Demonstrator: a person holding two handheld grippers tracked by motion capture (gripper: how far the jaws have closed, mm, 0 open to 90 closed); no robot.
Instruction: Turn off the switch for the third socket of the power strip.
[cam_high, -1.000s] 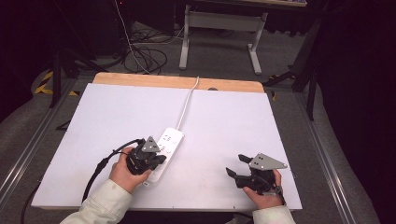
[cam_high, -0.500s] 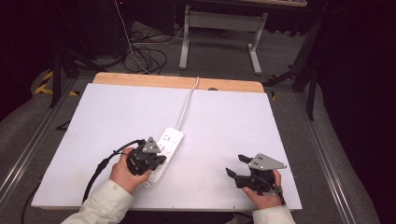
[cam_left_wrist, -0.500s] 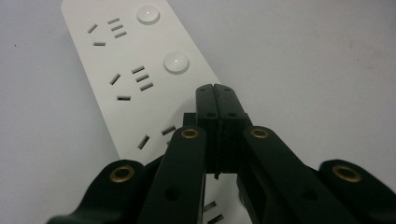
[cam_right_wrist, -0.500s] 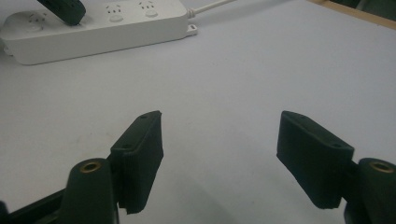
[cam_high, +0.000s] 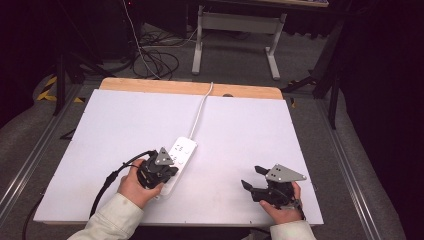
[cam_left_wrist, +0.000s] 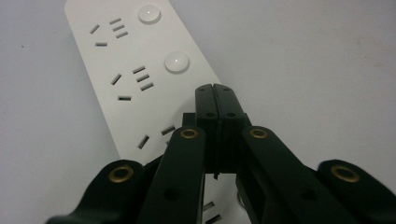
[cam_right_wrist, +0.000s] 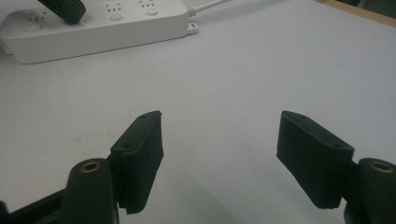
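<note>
Here the left gripper (cam_high: 167, 170) sits low and left of centre in the high view, its jaws pressed fully together with nothing between them, the joined tips resting over the near end of the white power strip (cam_high: 177, 160). In the left gripper view those closed tips (cam_left_wrist: 215, 100) lie just below the second round switch button (cam_left_wrist: 177, 62), so the step in hand looks like pressing a switch with the closed tip. To do it well, the tip should come down squarely on one button, clear of the socket slots, with a short firm push so the strip does not skid on the white table top (cam_high: 250, 130). The left hand (cam_high: 132, 185) wraps the gripper from behind, wrist angled toward the upper right. The right gripper (cam_high: 252, 179) rests at the lower right, jaws wide apart and empty, well apart from the strip.
</note>
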